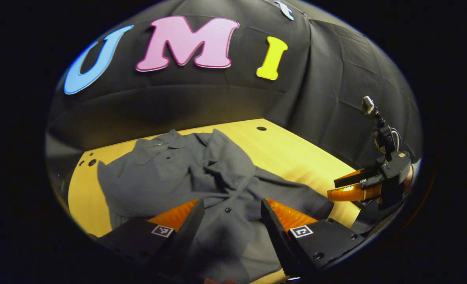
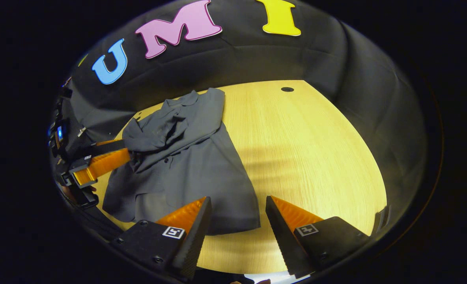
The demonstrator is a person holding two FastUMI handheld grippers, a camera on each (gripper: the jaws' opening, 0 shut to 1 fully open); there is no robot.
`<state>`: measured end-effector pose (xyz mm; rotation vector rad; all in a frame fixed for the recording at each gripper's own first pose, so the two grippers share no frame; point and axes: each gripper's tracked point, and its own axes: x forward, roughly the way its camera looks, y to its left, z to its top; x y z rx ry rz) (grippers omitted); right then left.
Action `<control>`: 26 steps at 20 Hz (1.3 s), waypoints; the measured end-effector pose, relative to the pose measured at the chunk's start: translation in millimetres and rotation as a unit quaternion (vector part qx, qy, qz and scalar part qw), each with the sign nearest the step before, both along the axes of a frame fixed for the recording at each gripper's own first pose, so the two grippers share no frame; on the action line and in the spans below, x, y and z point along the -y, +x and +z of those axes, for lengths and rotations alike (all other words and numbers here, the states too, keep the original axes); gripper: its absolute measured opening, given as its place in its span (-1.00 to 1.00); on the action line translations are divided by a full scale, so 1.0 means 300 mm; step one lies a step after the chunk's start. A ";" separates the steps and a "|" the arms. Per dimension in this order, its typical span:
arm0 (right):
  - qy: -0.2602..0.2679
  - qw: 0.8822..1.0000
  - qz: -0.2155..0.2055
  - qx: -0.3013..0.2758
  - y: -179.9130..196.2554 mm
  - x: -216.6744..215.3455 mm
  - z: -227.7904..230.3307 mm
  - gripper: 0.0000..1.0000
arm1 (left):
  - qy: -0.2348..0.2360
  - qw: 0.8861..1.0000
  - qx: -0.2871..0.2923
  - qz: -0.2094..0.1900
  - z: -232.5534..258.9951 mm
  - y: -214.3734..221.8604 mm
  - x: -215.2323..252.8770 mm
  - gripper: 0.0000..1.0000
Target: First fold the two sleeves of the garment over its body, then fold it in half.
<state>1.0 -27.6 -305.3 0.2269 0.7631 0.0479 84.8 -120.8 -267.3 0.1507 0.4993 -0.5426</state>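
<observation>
A dark grey button shirt (image 1: 170, 173) lies on the wooden table (image 1: 296, 154), collar toward the booth wall. One sleeve (image 1: 225, 161) lies crumpled over its body. My left gripper (image 1: 232, 209) hovers open just above the shirt's lower front, with cloth under the gap and nothing pinched. My right gripper (image 1: 333, 188) shows at the far right, off the hem. In the right gripper view the shirt (image 2: 186, 165) lies left of centre with the folded sleeve (image 2: 158, 130) bunched on top. My right gripper (image 2: 235, 207) stands open over the hem corner, and my left gripper (image 2: 127, 152) reaches in from the left.
Bare wooden table (image 2: 316, 150) stretches to the right of the shirt, with a round hole (image 2: 287, 89) near its far edge. Small holes (image 1: 92, 162) mark the table's left corner. Black cloth walls close in behind.
</observation>
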 end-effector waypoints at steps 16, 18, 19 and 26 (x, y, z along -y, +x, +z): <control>-0.039 0.998 0.028 -0.045 0.000 -0.025 -0.093 0.74 | 0.027 0.970 -0.122 0.210 -0.225 -0.438 -0.681 0.85; -0.040 0.997 0.029 -0.051 -0.005 -0.034 -0.109 0.74 | 0.021 0.965 -0.138 0.223 -0.260 -0.452 -0.698 0.85; -0.042 0.997 0.030 -0.053 -0.010 -0.032 -0.115 0.75 | 0.023 0.962 -0.147 0.231 -0.280 -0.452 -0.708 0.85; -0.075 0.993 0.048 -0.071 0.013 -0.040 -0.173 0.74 | 0.048 0.945 -0.193 0.260 -0.402 -0.425 -0.724 0.84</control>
